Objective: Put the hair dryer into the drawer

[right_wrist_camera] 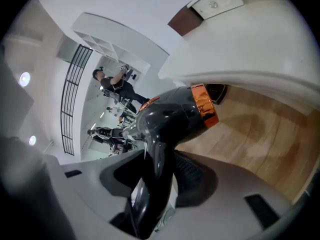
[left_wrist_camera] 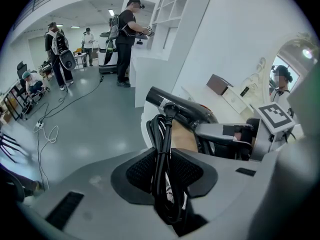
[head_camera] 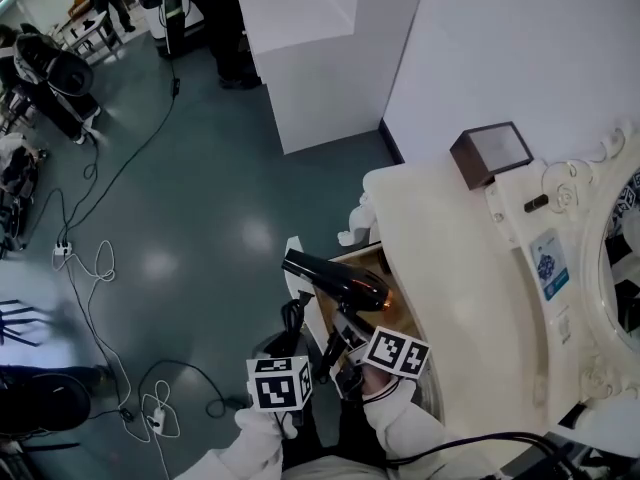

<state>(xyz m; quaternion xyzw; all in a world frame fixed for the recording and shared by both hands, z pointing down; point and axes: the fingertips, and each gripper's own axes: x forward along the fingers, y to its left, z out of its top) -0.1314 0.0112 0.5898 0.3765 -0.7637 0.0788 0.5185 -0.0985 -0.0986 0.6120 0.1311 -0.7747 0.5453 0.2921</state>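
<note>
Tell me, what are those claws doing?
Right claw shut on hair dryer handle. Left claw shut on its bundled cord. Dryer over open drawer; nothing seen blocking.

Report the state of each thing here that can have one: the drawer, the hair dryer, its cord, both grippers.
drawer: pulled open, wooden bottom bare where it shows.
hair dryer: held by its handle, barrel over the open drawer.
cord: gathered in a bundle, clamped between jaws.
left gripper: shut on the cord.
right gripper: shut on the hair dryer's handle.
</note>
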